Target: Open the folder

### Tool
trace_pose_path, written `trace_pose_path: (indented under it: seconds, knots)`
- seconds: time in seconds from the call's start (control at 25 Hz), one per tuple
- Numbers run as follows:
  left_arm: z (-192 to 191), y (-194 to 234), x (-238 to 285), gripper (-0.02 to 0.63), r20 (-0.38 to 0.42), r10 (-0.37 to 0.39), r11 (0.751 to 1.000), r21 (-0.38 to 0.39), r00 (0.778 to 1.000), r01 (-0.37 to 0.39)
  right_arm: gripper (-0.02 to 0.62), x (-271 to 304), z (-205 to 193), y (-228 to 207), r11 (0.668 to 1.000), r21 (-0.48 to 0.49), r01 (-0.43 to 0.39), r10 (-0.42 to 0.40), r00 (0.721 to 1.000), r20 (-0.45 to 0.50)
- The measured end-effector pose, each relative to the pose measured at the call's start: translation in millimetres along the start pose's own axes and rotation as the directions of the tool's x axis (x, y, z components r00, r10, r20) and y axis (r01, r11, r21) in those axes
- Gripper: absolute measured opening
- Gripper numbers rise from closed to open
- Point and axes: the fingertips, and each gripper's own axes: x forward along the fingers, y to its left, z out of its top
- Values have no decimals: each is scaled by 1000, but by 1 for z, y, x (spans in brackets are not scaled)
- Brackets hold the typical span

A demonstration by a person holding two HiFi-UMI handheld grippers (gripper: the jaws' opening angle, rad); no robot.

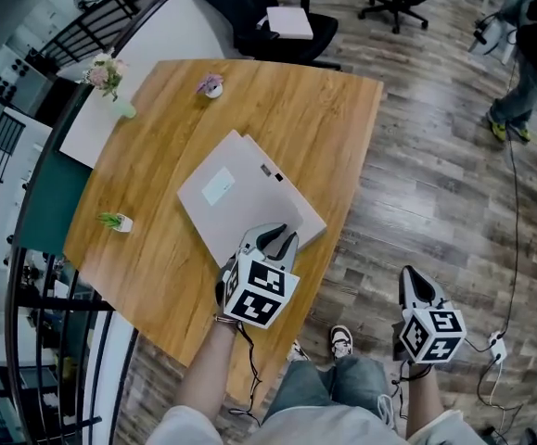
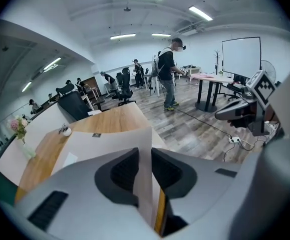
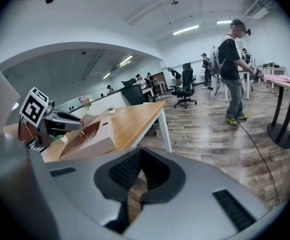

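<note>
A pale grey folder (image 1: 240, 193) lies at an angle on the wooden table (image 1: 157, 137). My left gripper (image 1: 277, 239) is at its near corner, shut on the edge of the folder's cover. In the left gripper view the thin cover (image 2: 109, 144) runs up between the two pads (image 2: 124, 171). The right gripper view shows the cover raised off the folder (image 3: 87, 139) like a lid, with the left gripper (image 3: 74, 123) holding it. My right gripper (image 1: 415, 281) hangs over the floor to the right of the table, shut with nothing in it (image 3: 140, 171).
On the table stand a small green plant (image 1: 117, 221), a purple flower pot (image 1: 210, 85) and a vase of flowers (image 1: 108, 77). A black office chair (image 1: 277, 17) is behind the table. A power strip (image 1: 497, 346) and cable lie on the floor at right. People stand farther off.
</note>
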Motion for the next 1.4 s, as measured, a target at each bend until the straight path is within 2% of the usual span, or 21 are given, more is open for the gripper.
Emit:
trace_pose_path:
  seconds: [0.2, 0.4, 0.56, 0.8, 1.04, 1.28, 1.4]
  knots:
    - [0, 7, -24, 59, 50, 69, 998, -15, 996, -69, 2, -1, 11, 15, 999, -33, -22, 23, 1000, 21]
    - [4, 19, -55, 39, 125, 174, 981, -106, 977, -162, 2, -8, 24, 30, 996, -81, -46, 49, 998, 39]
    - [-2, 31, -77, 21, 168, 259, 959, -166, 951, -231, 2, -9, 31, 43, 992, -110, -54, 60, 997, 48]
    - [-14, 60, -115, 5, 212, 379, 910, -261, 901, -322, 2, -4, 40, 70, 984, -159, -76, 84, 995, 48]
    - [-37, 88, -164, 3, 229, 477, 841, -400, 848, -365, 2, -4, 51, 107, 973, -207, -106, 118, 992, 48]
    - [-72, 107, -209, 3, 231, 588, 723, -580, 775, -376, 2, -2, 59, 144, 957, -257, -134, 152, 987, 53]
    - [-95, 112, -224, 2, 209, 623, 664, -650, 754, -369, 2, 1, 61, 162, 948, -282, -148, 169, 984, 53]
